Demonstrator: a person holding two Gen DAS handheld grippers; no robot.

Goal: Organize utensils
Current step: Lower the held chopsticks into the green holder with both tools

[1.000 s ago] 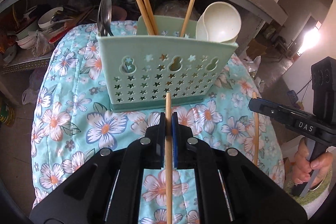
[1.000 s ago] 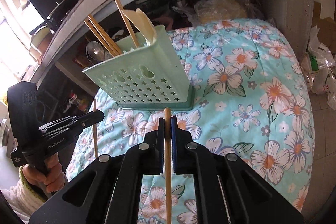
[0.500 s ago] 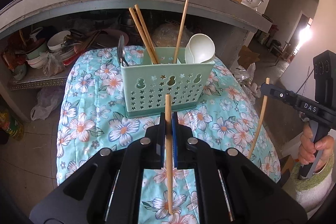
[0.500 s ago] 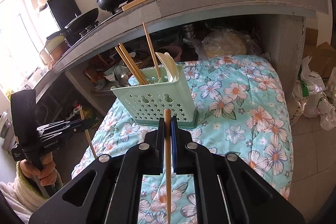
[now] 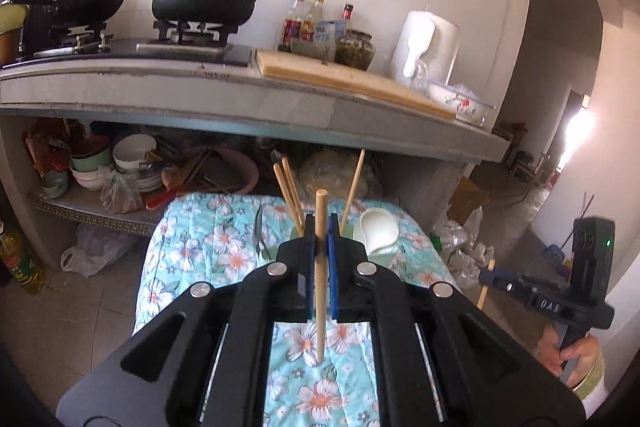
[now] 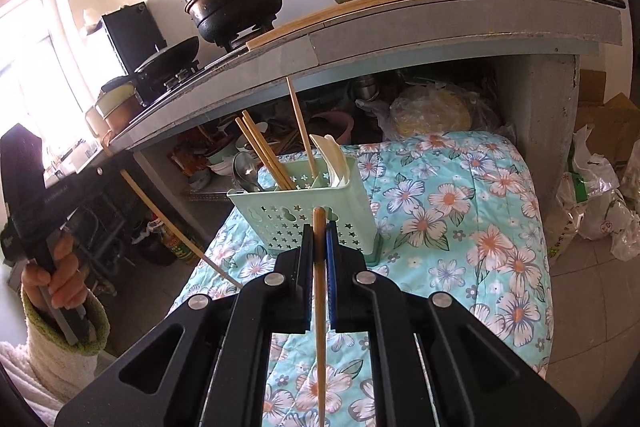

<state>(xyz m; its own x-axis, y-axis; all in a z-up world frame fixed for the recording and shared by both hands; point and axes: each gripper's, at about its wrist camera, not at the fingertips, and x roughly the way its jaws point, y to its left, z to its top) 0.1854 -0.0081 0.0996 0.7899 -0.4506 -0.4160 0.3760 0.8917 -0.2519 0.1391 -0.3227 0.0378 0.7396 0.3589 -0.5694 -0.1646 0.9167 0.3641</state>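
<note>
I have both grippers, left gripper [image 5: 320, 227] and right gripper [image 6: 319, 227], clamped on one upright chopstick each [image 5: 320, 267] [image 6: 319, 287], above the floral cloth [image 6: 460, 207]; the green caddy [image 6: 304, 215] stands ahead, holding chopsticks and spoons.

Left wrist view: looks forward and slightly down along its hand-held gripper [image 5: 321, 227], close above the floral cloth [image 5: 188, 251], facing the worktop [image 5: 240, 99]. Right wrist view: same direction, set further right. Both share the green utensil basket [image 6: 344, 203], stove pot [image 6: 232, 3] and worktop.
</note>
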